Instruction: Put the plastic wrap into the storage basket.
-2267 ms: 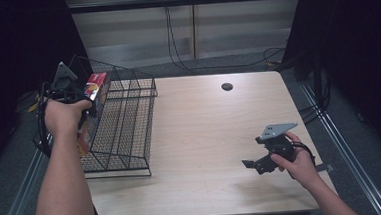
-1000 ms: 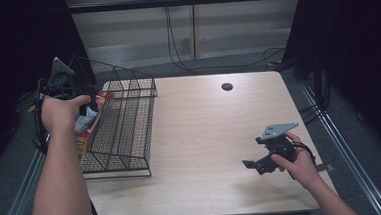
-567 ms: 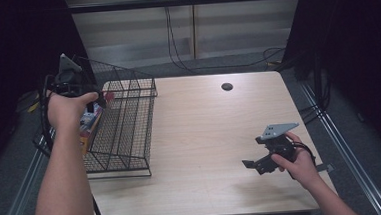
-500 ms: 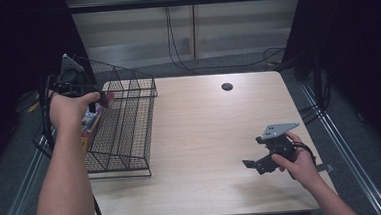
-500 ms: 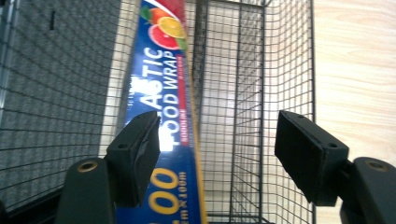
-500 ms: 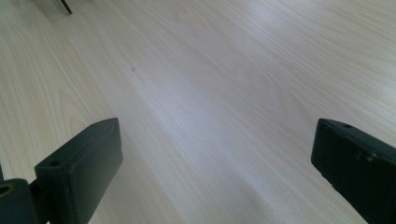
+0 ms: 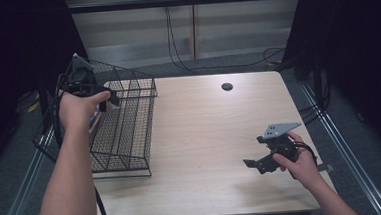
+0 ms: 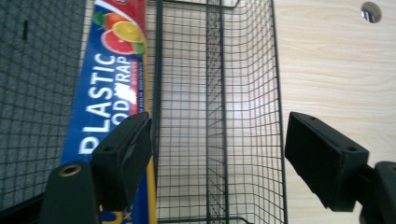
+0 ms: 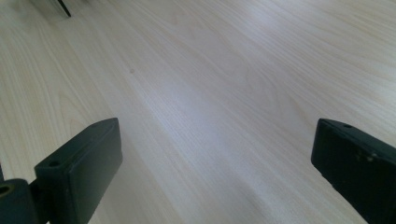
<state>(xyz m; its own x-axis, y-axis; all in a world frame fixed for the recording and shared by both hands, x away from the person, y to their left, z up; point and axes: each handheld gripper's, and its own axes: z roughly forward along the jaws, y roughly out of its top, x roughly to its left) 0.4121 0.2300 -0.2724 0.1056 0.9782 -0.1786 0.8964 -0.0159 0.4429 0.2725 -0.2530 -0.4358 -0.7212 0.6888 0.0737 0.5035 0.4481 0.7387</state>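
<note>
While the left gripper (image 8: 217,154) hangs over the black wire basket (image 8: 243,93), its jaws have just been opening and now stand apart with nothing pressed between them; through the gap shows only basket mesh. The plastic wrap box (image 8: 109,79), blue with citrus fruit printed near its red end, lies lengthwise in the basket's outer compartment, just behind the nearer jaw and beside a mesh divider, free of both pads. In the high view the left hand (image 7: 81,106) covers most of that box, so its print and its place among the dividers come from the left gripper view alone. That high view adds the basket at the table's (image 7: 205,136) left edge and the right gripper (image 7: 262,161) well apart near the right front corner, jaws wide over bare wood.
</note>
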